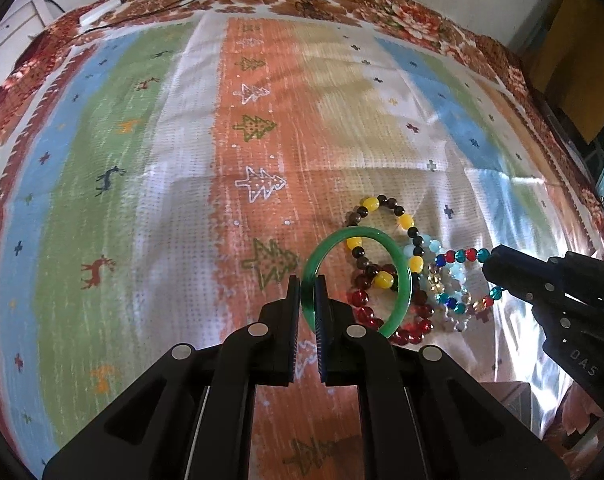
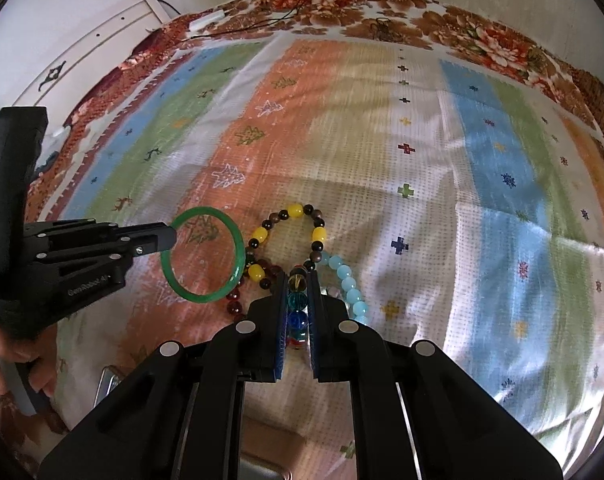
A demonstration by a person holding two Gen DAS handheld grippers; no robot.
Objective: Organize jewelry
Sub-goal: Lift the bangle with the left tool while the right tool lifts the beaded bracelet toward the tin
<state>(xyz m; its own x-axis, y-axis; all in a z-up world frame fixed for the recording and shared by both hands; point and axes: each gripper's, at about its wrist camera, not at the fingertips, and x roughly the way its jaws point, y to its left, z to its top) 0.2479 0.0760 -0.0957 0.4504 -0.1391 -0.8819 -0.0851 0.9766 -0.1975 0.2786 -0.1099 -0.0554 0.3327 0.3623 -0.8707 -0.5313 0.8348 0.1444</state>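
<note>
My left gripper [image 1: 306, 286] is shut on a green bangle [image 1: 397, 258] and holds it upright just above the cloth; the bangle also shows in the right wrist view [image 2: 238, 248], with the left gripper [image 2: 170, 236] at its left rim. My right gripper [image 2: 298, 280] is shut on a multicoloured bead bracelet [image 2: 296, 316], also seen in the left wrist view [image 1: 459, 256] with the right gripper [image 1: 489, 268] at its right side. A yellow-and-brown bead bracelet [image 2: 290, 212], a dark red bead bracelet [image 1: 361, 314] and a light blue bead bracelet [image 2: 347, 280] lie in the same pile.
A striped cloth with tree and deer prints [image 1: 142, 200] covers a bed with a floral cover [image 2: 381, 4]. Black cables [image 2: 302, 0] run along the far edge. A white cabinet [image 2: 102, 32] stands at the back left. A metallic edge [image 2: 110, 380] shows near the bottom.
</note>
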